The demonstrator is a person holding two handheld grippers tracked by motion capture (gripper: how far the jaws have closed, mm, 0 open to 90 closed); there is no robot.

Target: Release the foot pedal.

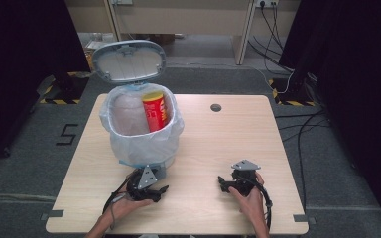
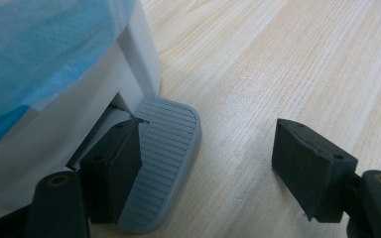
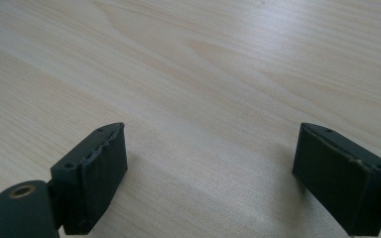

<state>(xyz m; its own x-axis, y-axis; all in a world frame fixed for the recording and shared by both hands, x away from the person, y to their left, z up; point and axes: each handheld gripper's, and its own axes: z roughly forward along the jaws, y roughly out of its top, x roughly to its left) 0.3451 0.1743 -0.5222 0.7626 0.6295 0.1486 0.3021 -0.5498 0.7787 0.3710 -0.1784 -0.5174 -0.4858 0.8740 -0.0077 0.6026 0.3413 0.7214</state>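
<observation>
A white pedal bin (image 1: 144,134) lined with a pale blue bag stands on the wooden table (image 1: 213,144), its lid (image 1: 129,60) raised. A red and yellow can (image 1: 155,111) stands inside it. My left gripper (image 1: 151,191) sits at the bin's foot with its jaws open. In the left gripper view, the left gripper (image 2: 213,158) has one black jaw resting on the grey ribbed pedal (image 2: 166,158) while the other hangs over bare wood. My right gripper (image 1: 226,183) is held low over the table at the front right. Seen in its own view, the right gripper (image 3: 211,173) is open with nothing between its jaws.
A round cable hole (image 1: 216,107) lies near the table's far edge. Black curtains flank both sides, and cables (image 1: 297,124) trail over the floor at the right. A pale desk (image 1: 188,20) stands beyond the table.
</observation>
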